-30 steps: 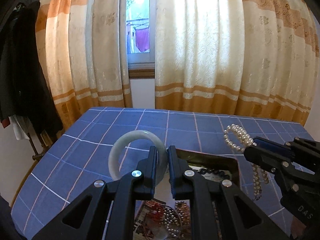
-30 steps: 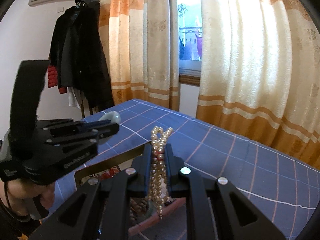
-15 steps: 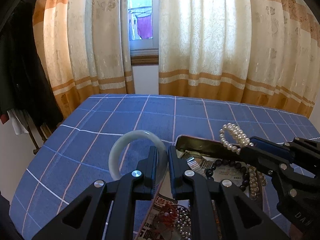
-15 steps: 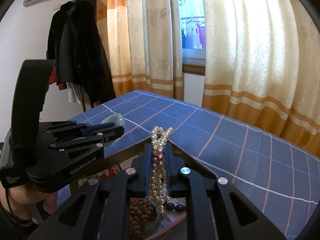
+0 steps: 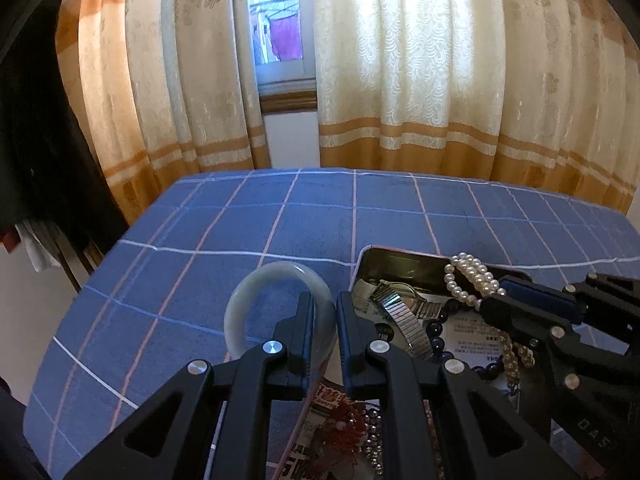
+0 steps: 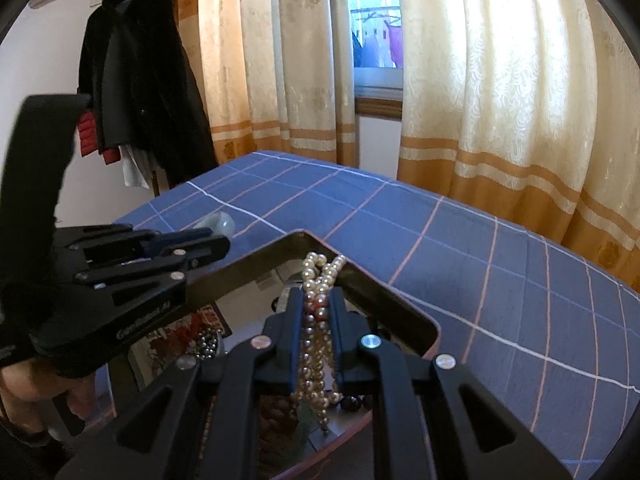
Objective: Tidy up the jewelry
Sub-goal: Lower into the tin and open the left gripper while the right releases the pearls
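Note:
My left gripper (image 5: 323,300) is shut on a pale jade bangle (image 5: 256,284) and holds it upright above the blue checked cloth, just left of an open metal tin (image 5: 400,266). My right gripper (image 6: 316,300) is shut on a pearl necklace (image 6: 318,280) whose strands hang down over the tin (image 6: 384,292); the pearls also show in the left wrist view (image 5: 472,280). The tin holds a metal-band watch (image 5: 404,312), dark beads (image 5: 438,344) and silver beads (image 5: 370,428). The bangle's edge peeks past the left gripper (image 6: 212,248) in the right wrist view (image 6: 220,222).
The table (image 5: 240,240) carries a blue checked cloth and ends near cream and orange curtains (image 5: 420,80). Dark coats (image 6: 140,80) hang on a rack at the left. A printed paper (image 5: 476,332) lies inside the tin.
Both grippers have tilted downward toward the tin, so its contents, including the watch, now show. The bangle and the pearls stay gripped.

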A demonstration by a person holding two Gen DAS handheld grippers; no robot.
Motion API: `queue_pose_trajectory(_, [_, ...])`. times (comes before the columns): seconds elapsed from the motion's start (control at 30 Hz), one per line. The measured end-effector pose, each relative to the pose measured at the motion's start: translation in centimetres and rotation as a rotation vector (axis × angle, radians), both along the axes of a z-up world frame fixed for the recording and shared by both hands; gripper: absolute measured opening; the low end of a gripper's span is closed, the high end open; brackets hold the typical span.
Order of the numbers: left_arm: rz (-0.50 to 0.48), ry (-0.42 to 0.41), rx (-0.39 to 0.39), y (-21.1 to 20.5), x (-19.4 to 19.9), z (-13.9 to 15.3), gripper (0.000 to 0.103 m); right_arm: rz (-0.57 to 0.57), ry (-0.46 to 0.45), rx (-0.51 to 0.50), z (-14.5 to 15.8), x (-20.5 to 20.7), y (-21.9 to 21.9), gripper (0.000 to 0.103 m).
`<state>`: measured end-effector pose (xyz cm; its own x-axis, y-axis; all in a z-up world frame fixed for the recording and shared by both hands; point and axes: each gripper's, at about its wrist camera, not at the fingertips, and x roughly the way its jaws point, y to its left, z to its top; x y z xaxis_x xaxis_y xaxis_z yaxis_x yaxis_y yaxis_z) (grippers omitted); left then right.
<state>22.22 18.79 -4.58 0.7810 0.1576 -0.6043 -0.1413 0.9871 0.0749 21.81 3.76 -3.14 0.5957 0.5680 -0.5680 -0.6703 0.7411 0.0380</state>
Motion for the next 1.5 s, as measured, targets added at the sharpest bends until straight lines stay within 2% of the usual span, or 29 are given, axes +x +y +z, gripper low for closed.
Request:
queue_pose_trajectory(0.27, [-0.037, -0.006, 0.09, -1.3, 0.1, 0.0, 0.012, -0.016, 0.019, -0.025, -0.7, 0.4, 0.1, 0.015])
queue_pose_trajectory(0.47, [-0.079, -0.017, 0.073, -1.9, 0.4, 0.5, 0.012, -0.028, 0.022, -0.046, -1.0, 0.6, 0.1, 0.015])
queue_pose_trajectory(0.53, [-0.076, -0.021, 0.108, -2.4, 0.3, 0.4, 0.012, -0.029, 0.026, -0.048, -1.1, 0.7, 0.0, 0.015])
queue_pose_trajectory(0.6, [-0.084, -0.023, 0.105, -2.6, 0.1, 0.2, 0.012, -0.032, 0.026, -0.056, -1.2, 0.8, 0.0, 0.015])
queue_pose_trajectory(0.7, [-0.087, -0.027, 0.163, -3.5, -0.2, -0.2, 0.012, -0.035, 0.033, -0.065, -1.4, 0.9, 0.1, 0.015])
queue_pose_trajectory(0.83, [-0.104, -0.011, 0.11, -3.3, 0.3, -0.5, 0.012, -0.034, 0.046, -0.077, -1.7, 1.1, 0.1, 0.015])
queue_pose_trajectory(1.37, [-0.133, 0.063, 0.047, -2.9, 1.1, -1.0, 0.013, -0.031, 0.076, -0.083, -2.5, 1.3, 0.4, 0.016])
queue_pose_trajectory(1.47, [-0.135, 0.07, 0.055, -3.0, 1.1, -1.2, 0.016, -0.032, 0.076, -0.081, -2.5, 1.3, 0.3, 0.016])
queue_pose_trajectory(1.5, [-0.129, 0.066, 0.063, -3.1, 1.0, -1.1, 0.023, -0.032, 0.075, -0.08, -2.4, 1.3, 0.3, 0.016])
